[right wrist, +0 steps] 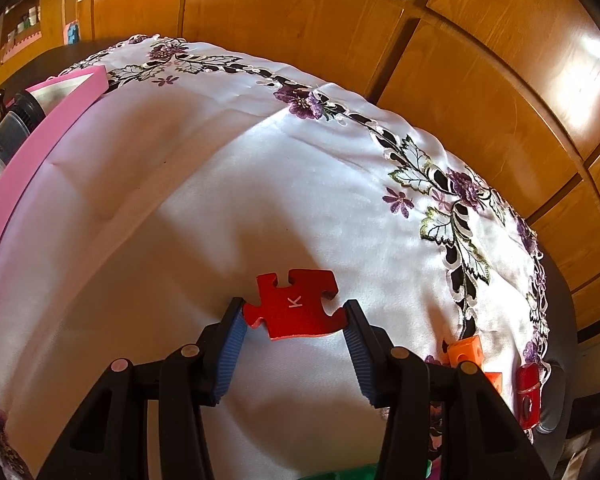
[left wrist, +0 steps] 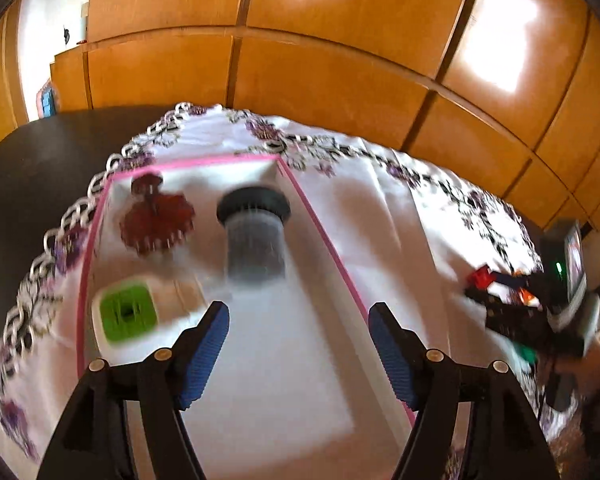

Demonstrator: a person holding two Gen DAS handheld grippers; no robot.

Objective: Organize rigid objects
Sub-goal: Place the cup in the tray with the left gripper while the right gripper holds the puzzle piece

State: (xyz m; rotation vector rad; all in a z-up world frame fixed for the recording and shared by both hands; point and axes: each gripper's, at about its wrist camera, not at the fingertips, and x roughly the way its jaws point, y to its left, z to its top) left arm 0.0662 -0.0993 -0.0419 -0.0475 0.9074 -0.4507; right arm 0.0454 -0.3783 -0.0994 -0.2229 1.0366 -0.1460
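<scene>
My left gripper (left wrist: pixel 298 310) is open with nothing between its blue pads, above the near half of a white box with a pink rim (left wrist: pixel 315 224). Inside the box lie a dark red gear-shaped toy (left wrist: pixel 156 220), a clear jar with a black lid (left wrist: pixel 256 236) on its side, and a white block with a green top (left wrist: pixel 128 314). My right gripper (right wrist: pixel 294 306) is shut on a flat red puzzle piece (right wrist: pixel 296 296) marked K, just over the tablecloth. The box's pink wall (right wrist: pixel 40 148) runs along the far left of the right wrist view.
A white tablecloth with purple flower embroidery (right wrist: pixel 260 160) covers a dark table (left wrist: pixel 40 160). Two orange cubes (right wrist: pixel 465 350) and a red cylinder (right wrist: pixel 527 392) sit near the cloth's right edge. Something green (right wrist: pixel 347 472) shows under my right gripper. Wooden cabinet doors (left wrist: pixel 339 60) stand behind the table.
</scene>
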